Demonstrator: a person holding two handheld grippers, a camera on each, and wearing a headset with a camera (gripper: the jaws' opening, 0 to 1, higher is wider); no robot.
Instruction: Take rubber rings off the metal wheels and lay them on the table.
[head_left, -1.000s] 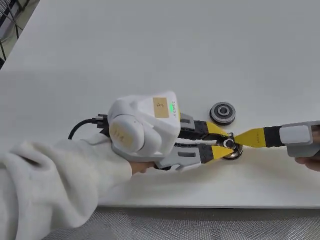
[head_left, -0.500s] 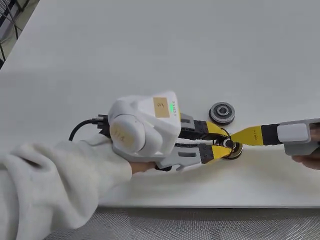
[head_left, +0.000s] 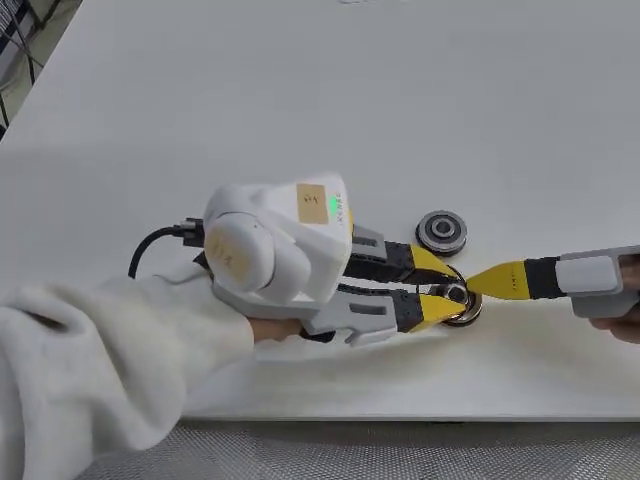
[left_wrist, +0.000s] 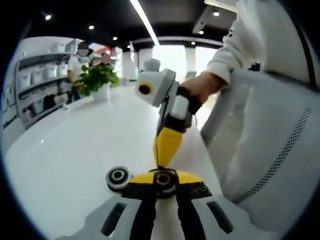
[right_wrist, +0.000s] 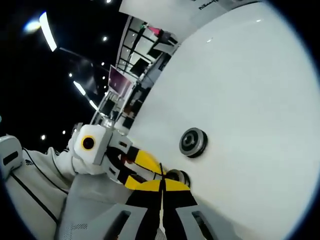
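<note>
Metal wheel (head_left: 466, 311) gripped by left claw (head_left: 455, 290); right claw (head_left: 473, 282) closed.

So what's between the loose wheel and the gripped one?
One yellow jaw of the left gripper against the gripped wheel, then bare table up to the loose wheel: head view.

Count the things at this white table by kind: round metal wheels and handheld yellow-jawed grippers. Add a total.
Round metal wheels: 2, one lying free, one clamped between jaws.
Handheld yellow-jawed grippers: 2, left gripper, right gripper.
Total: 4.
</note>
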